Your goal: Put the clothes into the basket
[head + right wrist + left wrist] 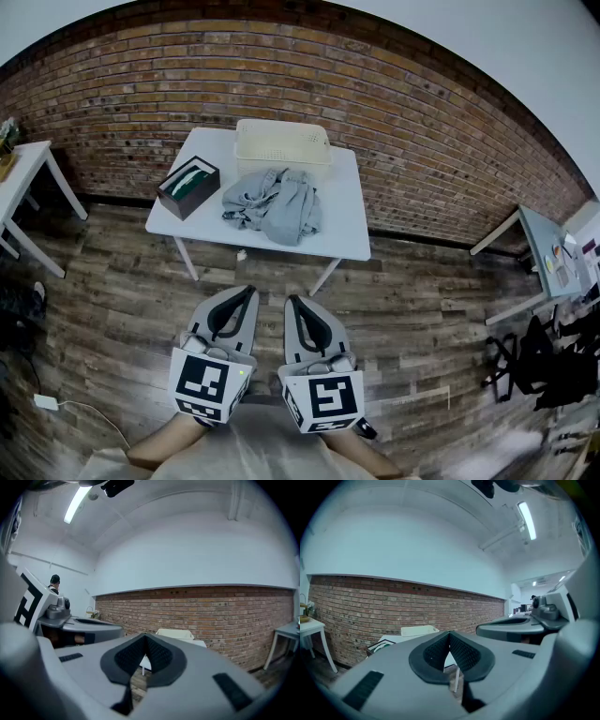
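Observation:
A heap of grey clothes (273, 205) lies in the middle of a white table (347, 234). Behind it, against the brick wall, stands a cream plastic basket (280, 146), which also shows as a pale basket (419, 630) in the left gripper view and a pale basket (175, 633) in the right gripper view. My left gripper (246, 291) and right gripper (292, 300) hang side by side over the floor, well short of the table. Both are shut with nothing between the jaws, as the left gripper (450, 633) and right gripper (145, 635) show in their own views.
A dark box (188, 187) with white and green contents sits on the table's left part. A small white table (22, 173) stands far left, a grey desk (548, 253) far right. Black gear (548, 361) lies on the wooden floor at right, and a white cable (70, 405) at lower left.

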Tool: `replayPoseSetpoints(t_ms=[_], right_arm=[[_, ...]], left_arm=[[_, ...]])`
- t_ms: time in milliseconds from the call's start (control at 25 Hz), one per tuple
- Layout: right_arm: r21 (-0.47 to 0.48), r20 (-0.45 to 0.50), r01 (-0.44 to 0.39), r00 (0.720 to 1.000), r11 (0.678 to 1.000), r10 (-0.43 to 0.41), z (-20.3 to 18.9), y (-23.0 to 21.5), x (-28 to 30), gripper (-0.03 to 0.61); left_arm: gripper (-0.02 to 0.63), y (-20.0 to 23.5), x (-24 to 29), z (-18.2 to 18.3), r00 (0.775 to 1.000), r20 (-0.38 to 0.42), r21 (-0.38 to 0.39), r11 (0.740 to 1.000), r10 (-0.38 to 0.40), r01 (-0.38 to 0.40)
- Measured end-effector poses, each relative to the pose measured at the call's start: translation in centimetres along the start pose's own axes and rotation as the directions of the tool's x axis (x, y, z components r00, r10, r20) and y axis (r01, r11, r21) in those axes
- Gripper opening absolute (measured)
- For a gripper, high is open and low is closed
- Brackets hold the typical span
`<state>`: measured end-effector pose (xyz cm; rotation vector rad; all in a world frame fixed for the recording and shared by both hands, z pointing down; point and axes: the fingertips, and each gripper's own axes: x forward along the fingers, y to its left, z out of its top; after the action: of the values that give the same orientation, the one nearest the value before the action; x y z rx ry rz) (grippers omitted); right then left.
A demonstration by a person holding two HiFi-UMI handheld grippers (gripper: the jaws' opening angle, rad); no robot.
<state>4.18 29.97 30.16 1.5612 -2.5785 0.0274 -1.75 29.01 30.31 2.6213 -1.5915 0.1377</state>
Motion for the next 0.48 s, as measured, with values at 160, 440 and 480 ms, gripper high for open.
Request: replayPoseSetpoints(t_ms=[160,440,480], right_arm=[[-0.007,0.007,-0.006,1.000,1.000,0.006,0.1,-0.5,0.2,-0.003],[-0.013,0.003,-0.009,1.000,1.000,0.009,-0.3,-1.6,0.5,-0.003],[-0.012,0.002,-0.010,1.000,1.000,0.010,-0.4,-1.8,0.6,-0.003]], left_arm=[[0.006,-0.3,0.6,-0.1,1.000,0.003,-0.003,1.000,0.000,0.000],[0.006,-0.7,1.6,-0.2,1.000,0.002,-0.003,1.000,0.006,-0.006],[0.008,-0.8,1.8,-0.1,1.000,0.003,-0.003,1.000,0.007,-0.007]])
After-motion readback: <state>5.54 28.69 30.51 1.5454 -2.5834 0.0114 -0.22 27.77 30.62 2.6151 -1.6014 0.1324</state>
